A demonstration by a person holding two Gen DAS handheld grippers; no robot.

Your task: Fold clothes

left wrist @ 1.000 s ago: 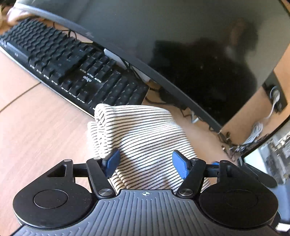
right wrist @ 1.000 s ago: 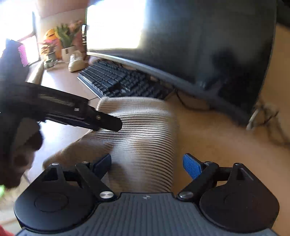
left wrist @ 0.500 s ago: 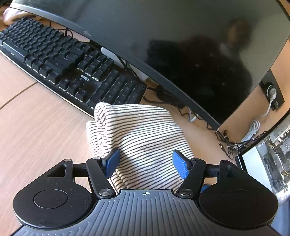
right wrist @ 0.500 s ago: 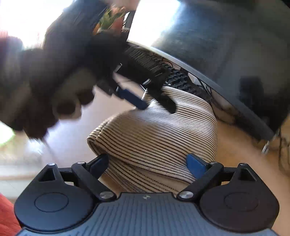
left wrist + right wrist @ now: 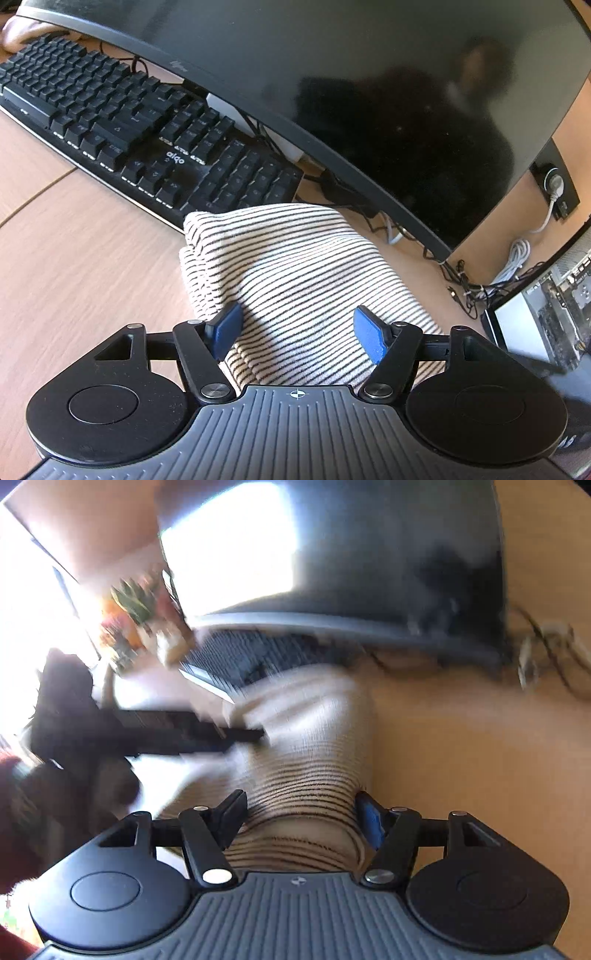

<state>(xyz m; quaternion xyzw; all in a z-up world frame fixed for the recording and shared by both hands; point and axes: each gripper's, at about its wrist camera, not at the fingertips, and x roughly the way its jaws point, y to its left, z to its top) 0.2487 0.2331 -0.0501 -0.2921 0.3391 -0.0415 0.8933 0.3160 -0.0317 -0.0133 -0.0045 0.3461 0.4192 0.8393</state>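
Folded cream knit garment with thin black stripes [image 5: 295,273] is seen bundled on the wooden desk [image 5: 81,266], touching the black keyboard's [image 5: 140,136] near edge; left gripper [image 5: 297,328] and right gripper [image 5: 301,818] are held released over it (right view newly blurred, left unchanged), so a tidy-up pass is judged likely

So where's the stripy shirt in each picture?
Left wrist view: the stripy shirt lies folded in the middle, just past the left tool.
Right wrist view: it is blurry, in the lower middle, running under the right tool.
Shared landmark: the black keyboard, just behind the shirt in both.
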